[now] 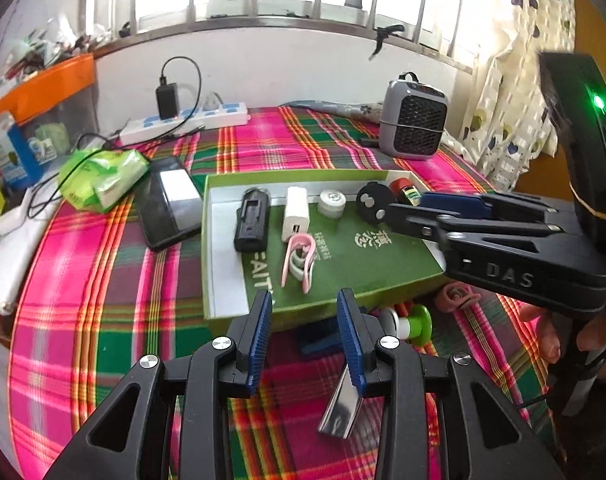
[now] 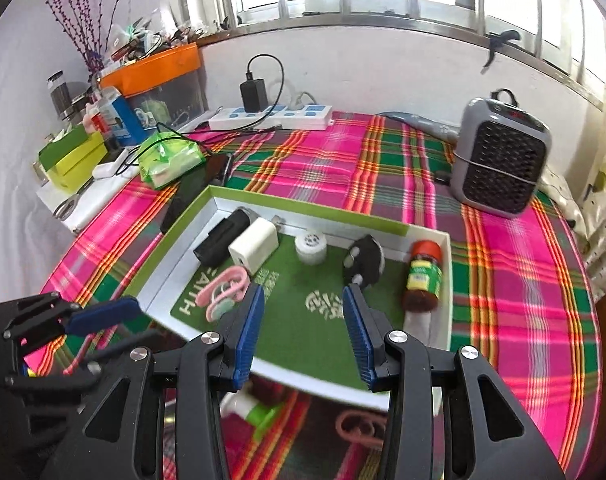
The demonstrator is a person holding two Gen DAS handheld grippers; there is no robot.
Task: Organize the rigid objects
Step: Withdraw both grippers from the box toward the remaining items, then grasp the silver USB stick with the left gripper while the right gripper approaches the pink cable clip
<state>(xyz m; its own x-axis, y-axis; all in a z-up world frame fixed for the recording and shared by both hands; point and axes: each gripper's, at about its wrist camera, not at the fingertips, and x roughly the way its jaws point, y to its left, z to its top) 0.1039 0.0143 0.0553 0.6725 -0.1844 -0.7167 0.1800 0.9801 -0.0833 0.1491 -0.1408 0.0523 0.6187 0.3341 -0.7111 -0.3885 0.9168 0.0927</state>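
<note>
Nearest the left wrist camera, the left gripper hovers with its 2 blue-padded fingers spread wide and holding nothing, above a flat shiny metal piece lying on the pink-and-green plaid cloth that covers the bench. Just beyond it sits the shallow green-rimmed cardboard tray, which holds a black rectangular device, a white USB charger cube, a pink-and-white clip, a small white round cap, a black round disc and a red-capped brown bottle lying on its side at the tray's right wall. The right gripper hangs over the tray's near edge, its fingers also wide apart and empty. Between the grippers and the tray's front wall lie a green-and-white cylindrical piece and a pink rose-shaped piece. Left of the tray lie a black smartphone and a green tissue pack; behind stand a white power strip and a grey mini heater.
</note>
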